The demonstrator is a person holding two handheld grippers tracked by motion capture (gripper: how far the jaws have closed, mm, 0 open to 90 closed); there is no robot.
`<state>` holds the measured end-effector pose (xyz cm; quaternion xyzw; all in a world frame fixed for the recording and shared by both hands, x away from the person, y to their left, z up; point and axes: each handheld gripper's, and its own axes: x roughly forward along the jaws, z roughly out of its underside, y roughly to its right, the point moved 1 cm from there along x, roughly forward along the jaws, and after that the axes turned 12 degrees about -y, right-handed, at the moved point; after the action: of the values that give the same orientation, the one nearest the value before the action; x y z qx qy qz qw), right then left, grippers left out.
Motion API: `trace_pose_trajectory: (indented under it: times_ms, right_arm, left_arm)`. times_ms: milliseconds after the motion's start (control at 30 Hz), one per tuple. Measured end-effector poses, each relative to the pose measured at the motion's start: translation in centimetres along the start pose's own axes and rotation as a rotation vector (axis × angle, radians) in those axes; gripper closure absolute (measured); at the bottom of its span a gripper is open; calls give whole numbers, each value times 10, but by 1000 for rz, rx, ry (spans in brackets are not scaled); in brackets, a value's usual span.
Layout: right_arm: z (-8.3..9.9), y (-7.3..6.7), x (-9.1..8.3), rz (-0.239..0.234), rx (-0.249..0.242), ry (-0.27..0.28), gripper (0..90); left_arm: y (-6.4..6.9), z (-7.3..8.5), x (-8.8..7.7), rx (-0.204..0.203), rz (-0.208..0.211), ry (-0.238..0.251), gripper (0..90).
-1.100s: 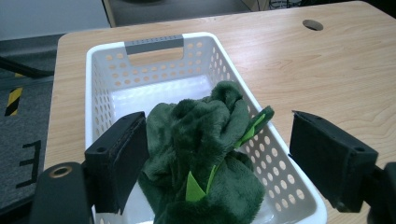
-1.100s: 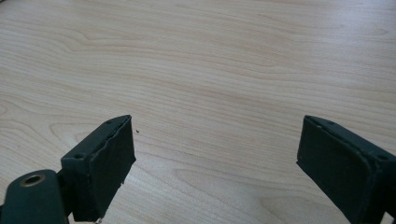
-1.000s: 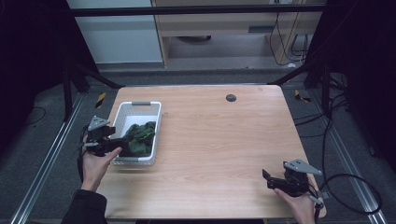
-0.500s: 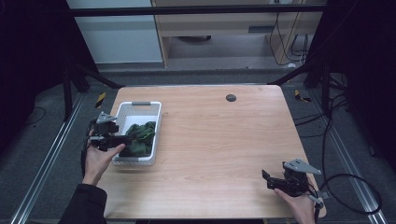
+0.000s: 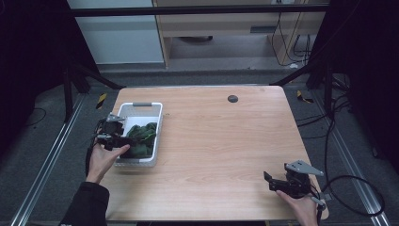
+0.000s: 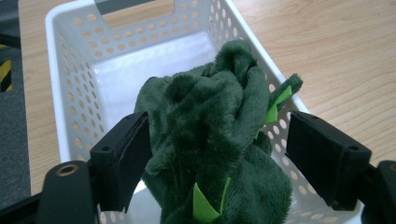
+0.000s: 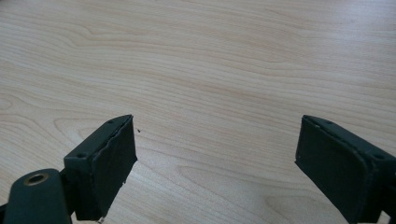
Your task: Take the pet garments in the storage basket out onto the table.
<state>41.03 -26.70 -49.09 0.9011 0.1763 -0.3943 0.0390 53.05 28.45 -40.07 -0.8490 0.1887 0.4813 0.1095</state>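
green plush in a white basket, with the left gripper's jaws set wide around it

black jaws of the left gripper (image 6: pixel 215 163) stand apart on either side of a dark green plush toy (image 6: pixel 219 154) — one pad just beside the fur, the other with a gap, so nothing is clamped. the toy, with bright green felt bits, lies bunched in the near end of the white perforated basket (image 6: pixel 70 93), whose far end is bare. from the high view, the right gripper (image 5: pixel 277 181) rests at the near right edge of the wooden table (image 5: pixel 226 141), jaws wide over bare wood — well apart from the basket at the table's left edge. farther off, a small dark disc (image 5: pixel 232 98) sits near the far edge.
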Motion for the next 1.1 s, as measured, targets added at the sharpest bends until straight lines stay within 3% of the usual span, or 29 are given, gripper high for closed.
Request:
trace_pose_trajectory:
  times_ms: [433,1100]
  right_arm:
    - [0,0,1,-7,-2,-11,121]
    - [0,-1,2,-18,-4,-22,121]
  left_arm:
    - [0,-2,13,19,5,-77,292]
    - [-2,-2,28,57,3,-193,502]
